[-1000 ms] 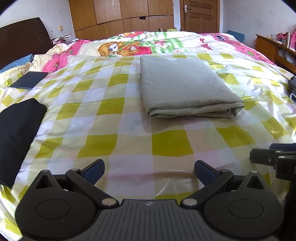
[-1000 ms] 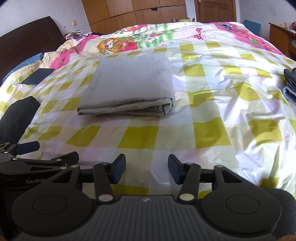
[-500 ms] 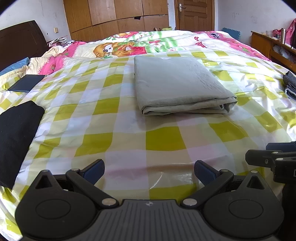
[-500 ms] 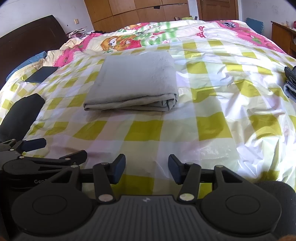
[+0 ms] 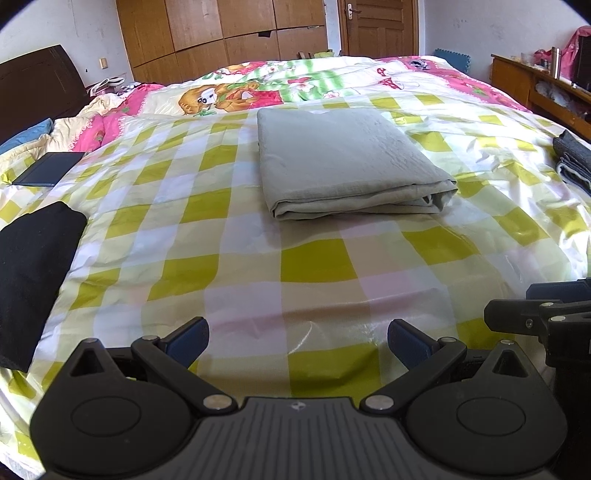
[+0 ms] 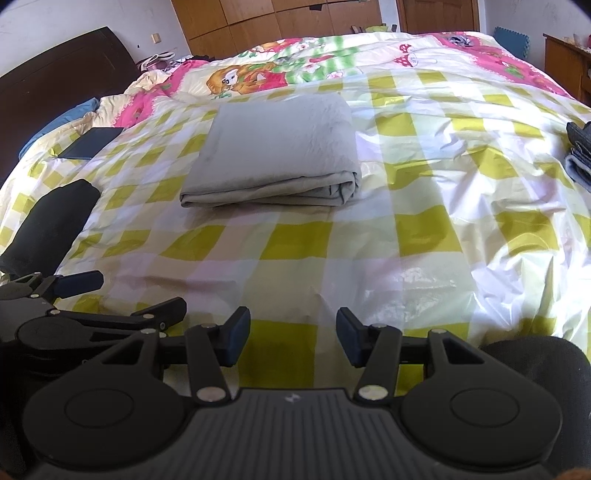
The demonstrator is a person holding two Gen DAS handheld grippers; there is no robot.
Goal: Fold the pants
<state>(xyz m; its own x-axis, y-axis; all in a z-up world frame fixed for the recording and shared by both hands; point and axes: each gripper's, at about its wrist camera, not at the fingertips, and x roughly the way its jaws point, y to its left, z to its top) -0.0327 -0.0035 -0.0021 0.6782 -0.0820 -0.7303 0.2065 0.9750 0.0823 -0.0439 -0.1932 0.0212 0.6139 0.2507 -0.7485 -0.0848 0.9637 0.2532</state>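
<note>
The grey-green pants lie folded into a flat rectangle on the yellow-checked bed cover; they also show in the right wrist view. My left gripper is open and empty, low over the cover near the bed's front edge, well short of the pants. My right gripper is open and empty, beside the left one and also short of the pants. Each gripper shows at the edge of the other's view.
A black folded garment lies at the left edge of the bed. A dark flat pad lies farther back left. Folded jeans sit at the right edge. A wooden wardrobe, door and side cabinet stand beyond the bed.
Both grippers have drawn back and risen a little from the folded pants, which now look farther away. The pants have not moved. Both grippers stay open.
</note>
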